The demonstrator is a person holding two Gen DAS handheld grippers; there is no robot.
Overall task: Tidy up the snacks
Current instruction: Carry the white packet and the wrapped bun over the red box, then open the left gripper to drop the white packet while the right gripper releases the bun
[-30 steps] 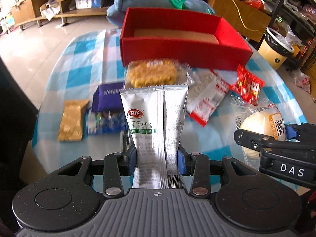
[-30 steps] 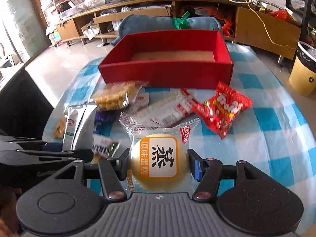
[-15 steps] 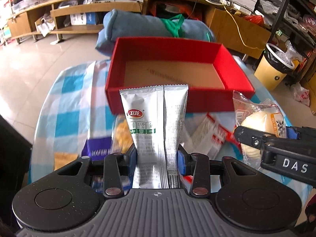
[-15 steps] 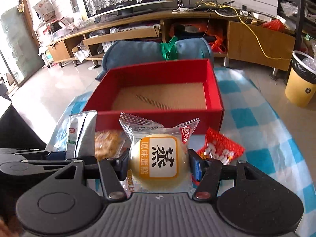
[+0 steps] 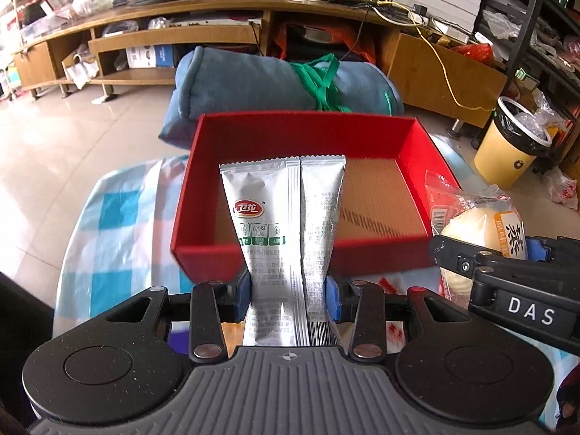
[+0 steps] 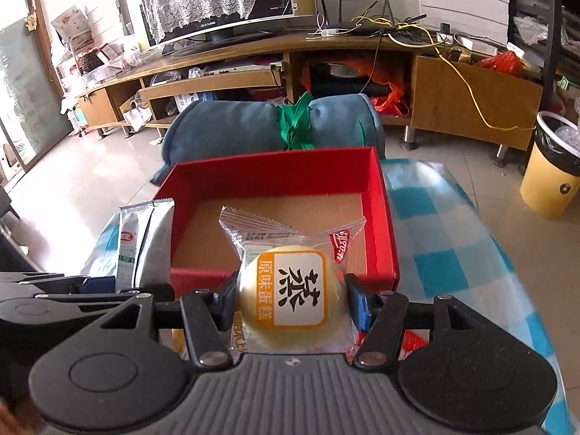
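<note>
My left gripper (image 5: 288, 295) is shut on a silver snack pouch (image 5: 284, 224), held upright above the near wall of the red box (image 5: 203, 253). My right gripper (image 6: 290, 301) is shut on a round steamed cake in clear wrap (image 6: 290, 290), held above the near wall of the red box (image 6: 384, 217). The box shows a bare cardboard floor. The cake (image 5: 482, 224) and right gripper also show at the right of the left wrist view; the pouch (image 6: 143, 243) shows at the left of the right wrist view.
The box stands on a blue-and-white checked tablecloth (image 6: 435, 239). A rolled blue blanket (image 5: 253, 83) lies just behind the box. A yellow bin (image 6: 551, 177) stands on the floor at the right. Other snack packets lie hidden under the grippers.
Both grippers have moved forward and up with their snacks, from over the loose packets to the box's near wall. The packets on the cloth have dropped out of view.
</note>
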